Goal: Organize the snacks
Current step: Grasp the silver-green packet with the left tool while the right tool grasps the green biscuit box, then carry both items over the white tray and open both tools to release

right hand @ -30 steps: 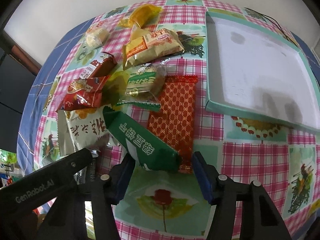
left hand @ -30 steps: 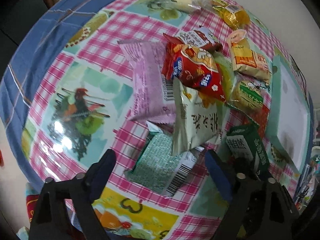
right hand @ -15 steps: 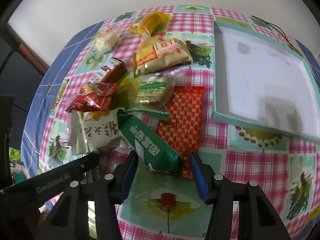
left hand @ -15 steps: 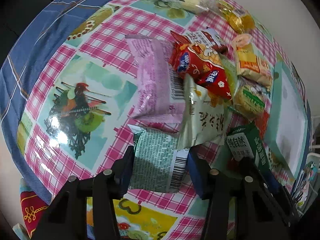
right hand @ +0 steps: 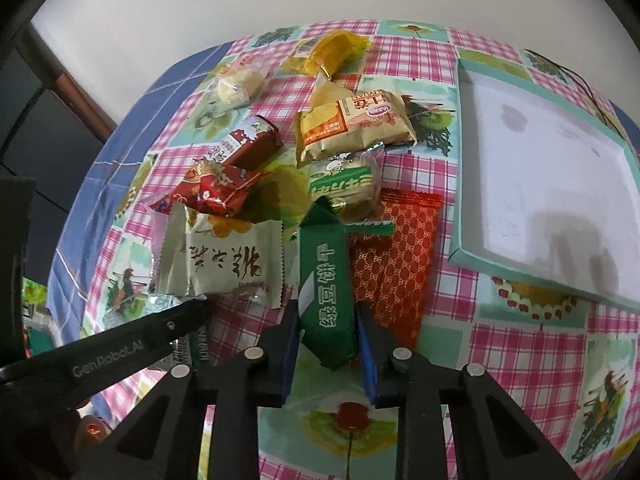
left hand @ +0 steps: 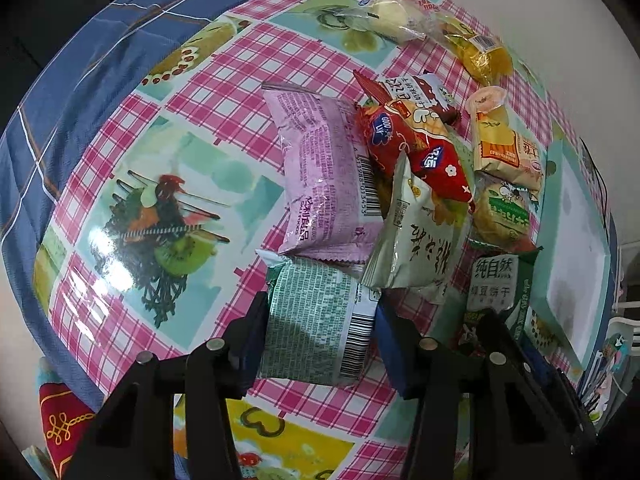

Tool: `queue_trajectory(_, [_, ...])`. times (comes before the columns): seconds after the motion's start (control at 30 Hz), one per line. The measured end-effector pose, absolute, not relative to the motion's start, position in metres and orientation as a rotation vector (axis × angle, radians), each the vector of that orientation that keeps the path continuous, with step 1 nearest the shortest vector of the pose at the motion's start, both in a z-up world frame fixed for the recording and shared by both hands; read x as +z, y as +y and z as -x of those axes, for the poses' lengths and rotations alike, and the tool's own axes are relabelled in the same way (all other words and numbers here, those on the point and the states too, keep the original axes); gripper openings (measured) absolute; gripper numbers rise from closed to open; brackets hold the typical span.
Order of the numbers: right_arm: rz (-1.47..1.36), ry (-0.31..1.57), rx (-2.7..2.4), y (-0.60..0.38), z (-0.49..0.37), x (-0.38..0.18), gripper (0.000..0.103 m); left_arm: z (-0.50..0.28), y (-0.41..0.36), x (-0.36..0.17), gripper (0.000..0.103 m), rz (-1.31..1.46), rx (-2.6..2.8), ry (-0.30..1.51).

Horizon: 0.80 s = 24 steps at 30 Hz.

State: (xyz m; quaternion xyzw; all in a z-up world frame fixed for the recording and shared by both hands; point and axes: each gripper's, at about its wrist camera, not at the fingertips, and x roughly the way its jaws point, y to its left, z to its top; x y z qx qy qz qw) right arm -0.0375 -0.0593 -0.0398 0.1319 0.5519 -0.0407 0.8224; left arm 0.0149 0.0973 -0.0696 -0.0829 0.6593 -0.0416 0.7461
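Note:
A pile of snack packets lies on the checked tablecloth. My left gripper points down and is shut on a pale green packet with a barcode, both pads against its sides. That packet's far end is tucked under a pink packet and a beige packet. My right gripper is closing its jaws, with the pads pressing on a dark green biscuit packet. This packet leans over an orange-red patterned packet. The left gripper's finger shows at the lower left of the right wrist view.
A teal-rimmed white tray lies empty at the right. A red packet, a yellow-orange packet, a clear-wrapped green cake and other snacks crowd the middle. The table edge with blue cloth runs along the left.
The left gripper came down and shut on the pale green packet. The right gripper's jaws closed in on the dark green packet, which now stands more upright between them.

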Motion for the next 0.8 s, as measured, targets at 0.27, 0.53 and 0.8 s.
queue_trajectory(0.27, [-0.328, 1.152, -0.088, -0.067, 0.042, -0.035, 0.027, -0.015, 0.101, -0.056, 0.052, 0.192, -0.076, 1.381])
queue_trajectory(0.53, [-0.368, 1.071, -0.071, -0.078, 0.057, -0.010, 0.027, -0.016, 0.113, -0.026, 0.052, 0.213, -0.064, 1.282])
queue_trajectory(0.8, [-0.396, 1.030, -0.075, -0.089, 0.063, 0.002, 0.027, -0.005, 0.107, -0.002, 0.052, 0.192, -0.064, 1.207])
